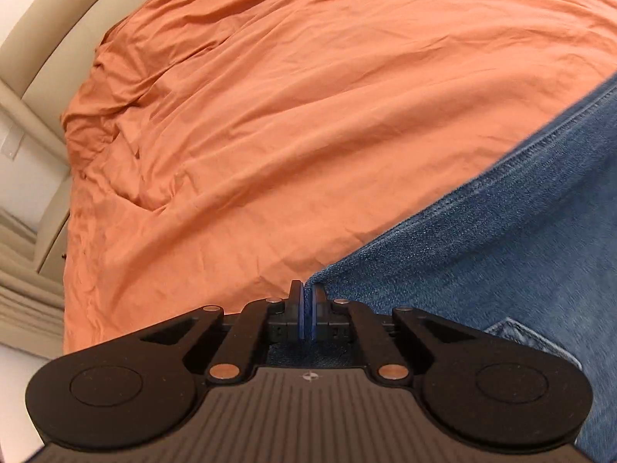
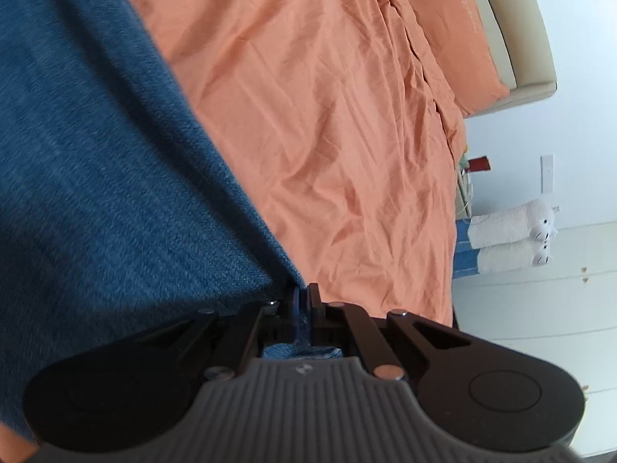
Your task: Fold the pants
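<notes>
Pants (image 1: 501,239) of blue denim lie on a rumpled orange bedsheet (image 1: 270,115), the left gripper (image 1: 307,301) and right gripper (image 2: 304,301) each pinching a corner.

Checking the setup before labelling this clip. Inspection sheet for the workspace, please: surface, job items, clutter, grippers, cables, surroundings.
Surface: bed with a wrinkled orange sheet.
Job's things: blue denim pants lying on the sheet, a stitched seam and a pocket corner showing.
Clutter: nothing seen on the sheet; an orange pillow lies at the bed's far end.
Grippers: left gripper shut on a corner of the pants; right gripper shut on another pants edge.
Cables: nothing seen.
Surroundings: beige headboard, white wall, two white plush toys beside the bed, white cabinet doors, beige curtain.
</notes>
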`<state>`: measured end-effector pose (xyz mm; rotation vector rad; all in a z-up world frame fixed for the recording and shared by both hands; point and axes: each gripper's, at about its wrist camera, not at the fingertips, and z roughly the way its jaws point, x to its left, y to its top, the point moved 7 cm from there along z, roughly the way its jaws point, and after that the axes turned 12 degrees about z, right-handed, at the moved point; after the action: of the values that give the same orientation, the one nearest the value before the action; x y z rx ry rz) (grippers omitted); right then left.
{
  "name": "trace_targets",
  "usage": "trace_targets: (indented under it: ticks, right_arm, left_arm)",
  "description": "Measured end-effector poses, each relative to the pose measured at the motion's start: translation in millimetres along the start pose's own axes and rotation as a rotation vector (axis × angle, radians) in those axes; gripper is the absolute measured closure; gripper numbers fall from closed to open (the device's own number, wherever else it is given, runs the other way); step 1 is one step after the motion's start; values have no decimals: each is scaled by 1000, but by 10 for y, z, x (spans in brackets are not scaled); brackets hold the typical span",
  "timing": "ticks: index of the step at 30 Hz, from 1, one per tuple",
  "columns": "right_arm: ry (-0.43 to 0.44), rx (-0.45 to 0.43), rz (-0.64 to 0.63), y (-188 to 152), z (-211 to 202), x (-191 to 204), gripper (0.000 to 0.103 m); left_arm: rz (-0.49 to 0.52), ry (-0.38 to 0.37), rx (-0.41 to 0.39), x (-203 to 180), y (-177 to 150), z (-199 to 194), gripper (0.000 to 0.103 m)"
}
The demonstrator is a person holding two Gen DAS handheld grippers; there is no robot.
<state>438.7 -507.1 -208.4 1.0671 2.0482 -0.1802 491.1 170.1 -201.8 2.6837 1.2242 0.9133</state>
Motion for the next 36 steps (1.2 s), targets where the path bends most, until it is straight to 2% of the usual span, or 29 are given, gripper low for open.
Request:
trace_targets:
  ticks: [7,11,13,14,15,16,17,18,19,24,26,27,30,33,34,36]
  right_arm:
    - [16,47,-11,137,408,167,103]
    - [26,62,10,131,523,223,103]
    - [33,67,35,127,521,211,103]
    - [37,64,62,129,497,174,103]
    - [43,64,98,126,463,118,100]
    - [45,62,144,117,415,40,87]
    - [47,52,196,111,348,-55,69]
    - [57,42,253,78,270,-156,64]
    - [66,34,317,35,181,-266,62]
    - [151,31,645,-421,-251,-692,65]
    - [186,45,784,-690,-388,-774,74]
    - [206,59,862,-832,-425,-802,75]
    - [306,89,1157,-1293,-470,-779,75]
    - [468,90,1461,-1627,-421,-677,74]
    - [504,87,1521,-1686,-384,-632,76]
    - [509,91,1588,-1745,-299,-544,76]
  left_arm:
    - [-10,31,10,-39,38,216,99]
    - [-4,24,42,-123,14,334,98]
    - [5,62,41,-149,13,308,84]
    - [2,82,34,-141,8,268,68]
    - [-9,100,32,-119,-5,216,57]
    - [-27,113,18,-94,-15,144,35]
    - [-46,115,-4,-74,-27,52,26]
    - [-66,113,-23,-65,-38,-48,27]
    - [-90,115,-34,-58,-53,-148,29]
    - [-190,79,-77,-216,-122,-632,30]
    - [-235,45,-91,-345,-163,-796,32]
    - [-255,21,-95,-406,-186,-863,32]
    - [-287,-28,-106,-623,-255,-1053,32]
    - [-302,-55,-107,-843,-339,-1186,33]
    - [-313,-62,-104,-897,-371,-1218,35]
    - [-356,-77,-102,-992,-432,-1268,37]
